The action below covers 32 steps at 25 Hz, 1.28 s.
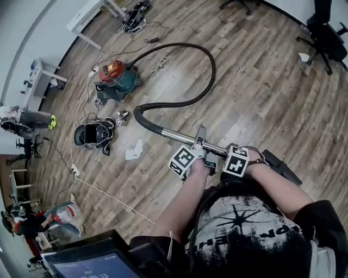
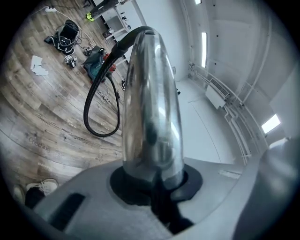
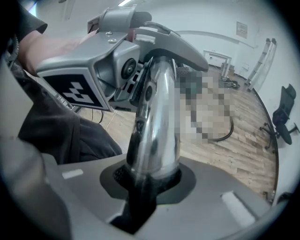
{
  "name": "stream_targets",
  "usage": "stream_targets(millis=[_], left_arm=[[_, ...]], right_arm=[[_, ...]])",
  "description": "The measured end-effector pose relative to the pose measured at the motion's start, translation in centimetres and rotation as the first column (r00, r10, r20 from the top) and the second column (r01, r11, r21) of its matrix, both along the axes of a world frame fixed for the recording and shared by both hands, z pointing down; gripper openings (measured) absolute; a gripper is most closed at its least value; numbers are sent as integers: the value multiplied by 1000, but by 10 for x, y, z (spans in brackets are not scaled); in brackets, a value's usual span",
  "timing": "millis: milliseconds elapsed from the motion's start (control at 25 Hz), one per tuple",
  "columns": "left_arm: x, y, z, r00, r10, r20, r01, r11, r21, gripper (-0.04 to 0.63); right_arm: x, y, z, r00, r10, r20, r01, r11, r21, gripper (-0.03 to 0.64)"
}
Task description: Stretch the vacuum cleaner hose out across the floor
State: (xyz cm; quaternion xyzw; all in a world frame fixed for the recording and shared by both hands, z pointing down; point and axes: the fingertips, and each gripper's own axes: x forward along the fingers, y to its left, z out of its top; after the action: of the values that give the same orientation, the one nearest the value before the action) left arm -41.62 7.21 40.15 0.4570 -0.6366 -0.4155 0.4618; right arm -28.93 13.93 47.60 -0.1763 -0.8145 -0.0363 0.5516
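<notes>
A red and green vacuum cleaner (image 1: 117, 79) stands on the wood floor at the upper left. Its black hose (image 1: 209, 62) curves away in a wide loop, comes back and joins a chrome wand (image 1: 176, 136). My left gripper (image 1: 199, 145) is shut on the wand, and my right gripper (image 1: 231, 150) is shut on it nearer the dark floor head (image 1: 280, 165). In the left gripper view the wand (image 2: 150, 103) runs out from between the jaws of the left gripper (image 2: 154, 180) toward the looped hose (image 2: 101, 110). The right gripper view shows the right gripper (image 3: 150, 180) clamped round the wand (image 3: 154, 126), with the left gripper (image 3: 117, 61) further along.
A black bag (image 1: 95, 134), small gear and a crumpled white paper (image 1: 134, 150) lie left of the wand. A white cable (image 1: 103, 193) crosses the floor. Office chairs (image 1: 326, 35) stand at the upper right, a desk (image 1: 89, 16) at the upper left, and a person (image 1: 60, 214) at the lower left.
</notes>
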Motion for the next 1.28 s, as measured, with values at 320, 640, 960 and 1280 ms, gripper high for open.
stream_targets(millis=[320, 640, 960, 1280], left_arm=[[29, 105, -12, 996, -86, -12, 87, 994, 67, 43], [90, 172, -2, 994, -86, -63, 90, 994, 66, 43], [129, 187, 3, 989, -119, -88, 125, 990, 67, 43], [217, 121, 1, 993, -111, -35, 113, 992, 49, 43]], right_arm=[[35, 89, -9, 996, -83, -13, 84, 994, 74, 86], [100, 156, -5, 995, -81, -63, 86, 993, 79, 86], [142, 165, -3, 989, -116, -87, 123, 989, 81, 86], [226, 100, 1, 994, -102, -36, 104, 992, 74, 87]])
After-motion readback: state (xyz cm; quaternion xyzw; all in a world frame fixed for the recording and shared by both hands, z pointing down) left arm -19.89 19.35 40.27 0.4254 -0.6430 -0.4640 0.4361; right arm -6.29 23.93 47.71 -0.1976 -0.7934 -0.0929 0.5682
